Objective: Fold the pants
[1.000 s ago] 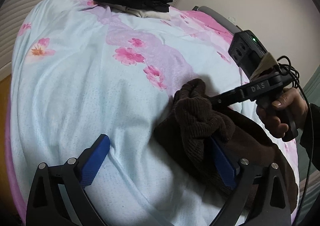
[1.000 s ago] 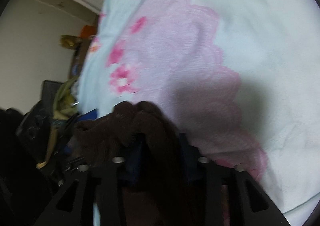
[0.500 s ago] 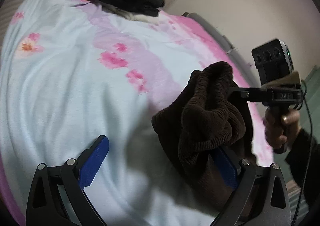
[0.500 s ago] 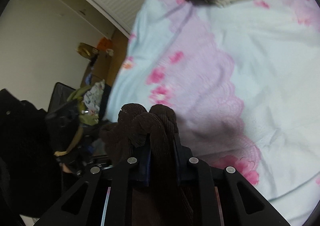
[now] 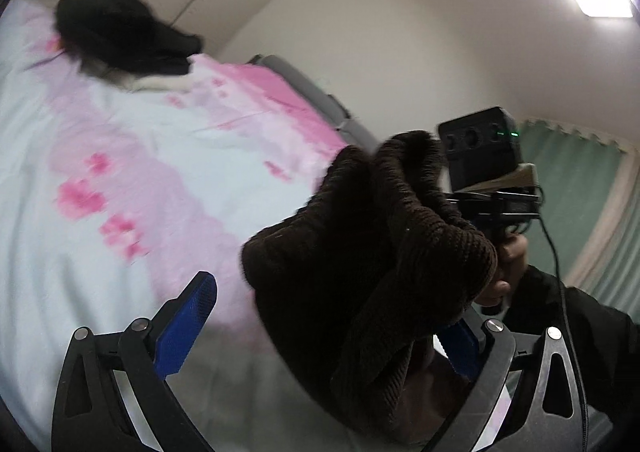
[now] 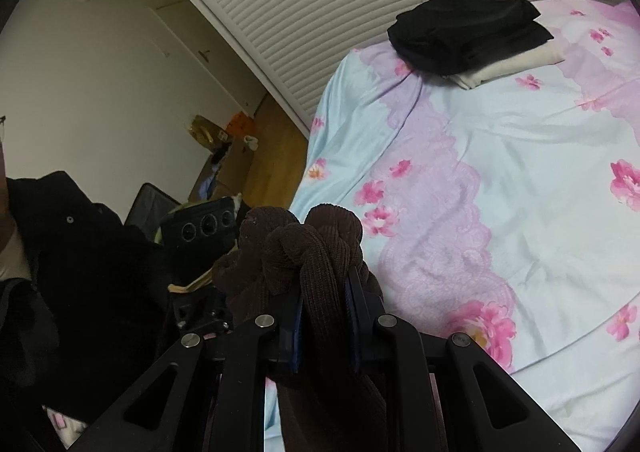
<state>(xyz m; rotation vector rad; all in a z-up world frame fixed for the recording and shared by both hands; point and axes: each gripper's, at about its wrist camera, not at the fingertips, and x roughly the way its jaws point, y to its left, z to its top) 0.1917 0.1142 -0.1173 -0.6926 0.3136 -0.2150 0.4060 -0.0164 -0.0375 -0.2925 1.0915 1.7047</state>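
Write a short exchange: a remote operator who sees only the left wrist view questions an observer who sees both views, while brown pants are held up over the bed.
Operator: The pants hide the right gripper from me. Is it clamped on them?
Observer: Yes. The right wrist view shows both blue pads pressed onto a bunched fold of the brown corduroy.
Operator: What is the blurred dark heap at the far end of the bed?
Observer: A folded black garment, lying on top of a folded cream garment.
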